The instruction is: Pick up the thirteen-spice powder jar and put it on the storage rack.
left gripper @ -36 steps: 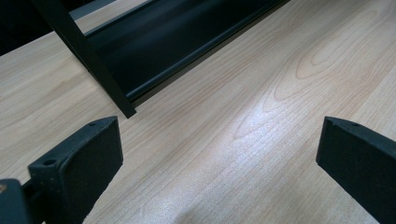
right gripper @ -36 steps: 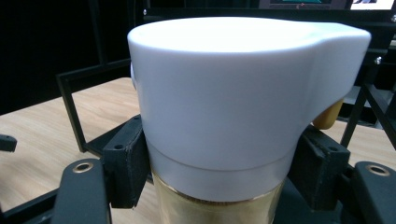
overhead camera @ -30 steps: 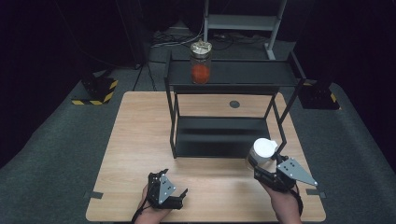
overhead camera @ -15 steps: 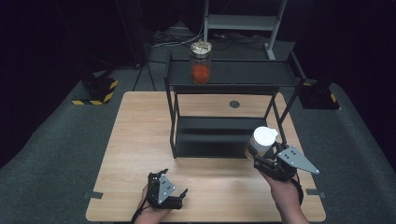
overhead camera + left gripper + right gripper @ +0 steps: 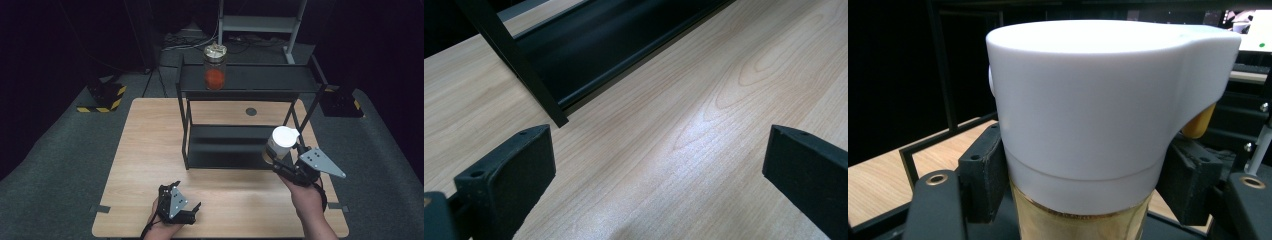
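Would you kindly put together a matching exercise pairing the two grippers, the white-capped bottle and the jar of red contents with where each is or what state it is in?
Things:
1. left gripper
2. right gripper
3. white-capped bottle
4. jar with red contents

Places or states:
A. stands on the top shelf of the black rack
B. held upright off the wooden table, in front of the rack
C. jaws wide apart over bare wood
D. shut on the bottle below its cap

Pairs: 1-C, 2-D, 3-B, 4-A
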{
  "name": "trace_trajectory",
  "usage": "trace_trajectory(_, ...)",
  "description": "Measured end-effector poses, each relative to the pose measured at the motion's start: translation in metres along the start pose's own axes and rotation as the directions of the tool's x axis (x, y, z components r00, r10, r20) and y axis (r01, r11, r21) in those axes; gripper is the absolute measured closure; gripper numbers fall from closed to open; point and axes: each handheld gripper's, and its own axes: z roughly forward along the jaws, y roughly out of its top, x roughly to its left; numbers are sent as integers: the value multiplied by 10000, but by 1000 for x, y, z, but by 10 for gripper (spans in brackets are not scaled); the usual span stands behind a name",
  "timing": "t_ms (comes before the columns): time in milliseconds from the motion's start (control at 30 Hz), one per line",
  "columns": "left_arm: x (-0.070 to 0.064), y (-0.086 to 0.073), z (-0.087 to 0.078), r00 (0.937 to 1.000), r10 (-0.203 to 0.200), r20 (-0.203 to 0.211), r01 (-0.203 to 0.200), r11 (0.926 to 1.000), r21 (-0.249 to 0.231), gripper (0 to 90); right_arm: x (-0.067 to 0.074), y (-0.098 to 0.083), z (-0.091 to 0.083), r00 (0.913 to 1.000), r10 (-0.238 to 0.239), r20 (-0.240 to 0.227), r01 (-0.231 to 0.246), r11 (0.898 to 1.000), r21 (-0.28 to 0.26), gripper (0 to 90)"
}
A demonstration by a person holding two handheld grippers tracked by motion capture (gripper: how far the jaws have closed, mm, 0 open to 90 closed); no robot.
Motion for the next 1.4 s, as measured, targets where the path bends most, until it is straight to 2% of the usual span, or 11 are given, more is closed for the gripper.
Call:
trace_trajectory(600, 0, 0, 0, 10000, 34, 33, -34, 10000, -10, 7, -1, 27, 11, 9999, -89, -93, 85, 9993, -362, 296)
trace_trajectory(1400, 1, -2, -1, 10000, 29, 62, -29, 9999, -96, 7, -4, 71, 25, 9990, -415, 156, 429, 9935, -1055, 296)
